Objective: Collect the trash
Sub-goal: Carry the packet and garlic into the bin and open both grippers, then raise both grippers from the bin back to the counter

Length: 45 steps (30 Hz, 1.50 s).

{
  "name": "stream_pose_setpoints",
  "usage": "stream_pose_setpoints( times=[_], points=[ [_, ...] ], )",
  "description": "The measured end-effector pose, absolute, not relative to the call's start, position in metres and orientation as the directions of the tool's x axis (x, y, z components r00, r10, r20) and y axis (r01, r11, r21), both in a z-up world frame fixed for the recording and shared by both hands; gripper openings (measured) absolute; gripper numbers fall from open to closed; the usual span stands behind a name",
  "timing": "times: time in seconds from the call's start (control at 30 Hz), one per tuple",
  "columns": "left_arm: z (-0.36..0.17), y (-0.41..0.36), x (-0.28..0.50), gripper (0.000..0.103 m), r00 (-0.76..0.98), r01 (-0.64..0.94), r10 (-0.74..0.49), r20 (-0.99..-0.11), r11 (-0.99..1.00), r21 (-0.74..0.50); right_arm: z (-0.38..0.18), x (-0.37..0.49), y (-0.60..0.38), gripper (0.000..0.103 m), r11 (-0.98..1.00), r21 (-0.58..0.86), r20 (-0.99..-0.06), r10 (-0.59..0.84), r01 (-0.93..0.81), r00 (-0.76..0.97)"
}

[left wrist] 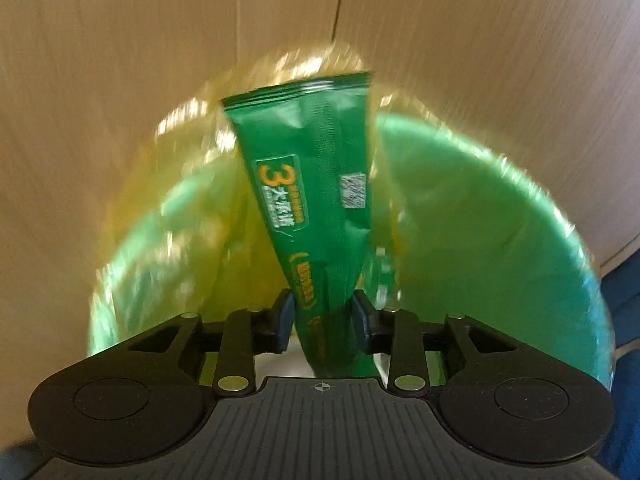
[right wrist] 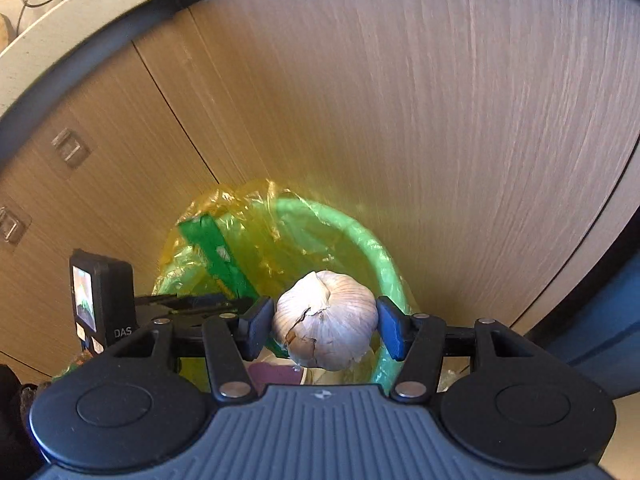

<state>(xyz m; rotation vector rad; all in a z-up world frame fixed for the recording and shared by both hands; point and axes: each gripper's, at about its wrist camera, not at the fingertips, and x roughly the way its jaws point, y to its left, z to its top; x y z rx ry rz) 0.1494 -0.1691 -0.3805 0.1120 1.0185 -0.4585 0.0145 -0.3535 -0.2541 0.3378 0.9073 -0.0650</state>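
Only the right wrist view shows the wider setting: a pale counter edge (right wrist: 80, 36) curving across the top left, wooden cupboard doors (right wrist: 400, 120) below it with clear stick-on hooks (right wrist: 70, 149) on the left door, and the small camera (right wrist: 100, 300) mounted on the other gripper, its screen lit. It also shows the green bin (right wrist: 384, 264) from farther back, lined with a yellow bag (right wrist: 248, 208), standing against the cupboard. The left wrist view sits much closer to the bin (left wrist: 480, 208) and is blurred around the rim and the bag (left wrist: 192, 152), but it alone makes the print on the green packet (left wrist: 316, 184) readable as a large "3" with a code patch beside it.

The left gripper (left wrist: 322, 316) points down toward the bin mouth, its blue pads (left wrist: 285, 320) pinching the lower part of the packet, which stands up and leans slightly left over the opening. In the right view the same packet (right wrist: 212, 252) shows as a green strip above the bag.

The right gripper (right wrist: 326, 322) is angled down over the near side of the bin, its pads (right wrist: 390, 326) pressed on either side of a garlic bulb (right wrist: 326, 320), papery skin peeling at the lower left.
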Motion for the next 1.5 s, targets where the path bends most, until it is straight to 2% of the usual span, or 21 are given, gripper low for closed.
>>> stream_pose_setpoints(
  times=[0.27,0.47,0.7,0.8,0.9,0.97,1.17,1.5],
  points=[
    [-0.365,-0.13,0.138,0.036,0.371,0.385,-0.391,-0.842,0.89,-0.243,-0.271,0.022,-0.347,0.056,0.938,0.271,-0.827,0.112,0.216,0.551],
    [-0.365,-0.112,0.129,0.037,0.378,0.388,-0.411,-0.829,0.884,-0.262,-0.285,0.035,-0.323,0.056,0.943,0.27,-0.865,0.15,0.193,0.479],
    [-0.368,-0.088,0.135,0.037,0.398,0.286,-0.413,-0.819,0.904,-0.317,-0.305,0.064,-0.284,0.056,0.922,0.35,-0.876,0.259,0.166,0.407],
    [-0.367,-0.089,0.133,0.037,0.402,0.295,-0.417,-0.815,0.902,-0.315,-0.315,0.078,-0.276,0.057,0.907,0.382,-0.876,0.294,0.178,0.383],
    [-0.369,-0.095,0.133,0.037,0.389,0.315,-0.412,-0.824,0.9,-0.301,-0.312,0.08,-0.28,0.061,0.907,0.375,-0.868,0.271,0.19,0.416],
    [-0.37,-0.098,0.132,0.039,0.382,0.329,-0.407,-0.83,0.899,-0.289,-0.31,0.076,-0.283,0.067,0.915,0.35,-0.87,0.238,0.202,0.431],
    [-0.376,-0.113,0.133,0.041,0.368,0.366,-0.379,-0.849,0.898,-0.243,-0.324,0.061,-0.291,0.068,0.916,0.306,-0.895,0.184,0.258,0.406],
    [-0.372,-0.119,0.123,0.041,0.374,0.404,-0.391,-0.841,0.885,-0.232,-0.332,0.053,-0.284,0.068,0.948,0.218,-0.902,0.104,0.233,0.418]
  ],
)
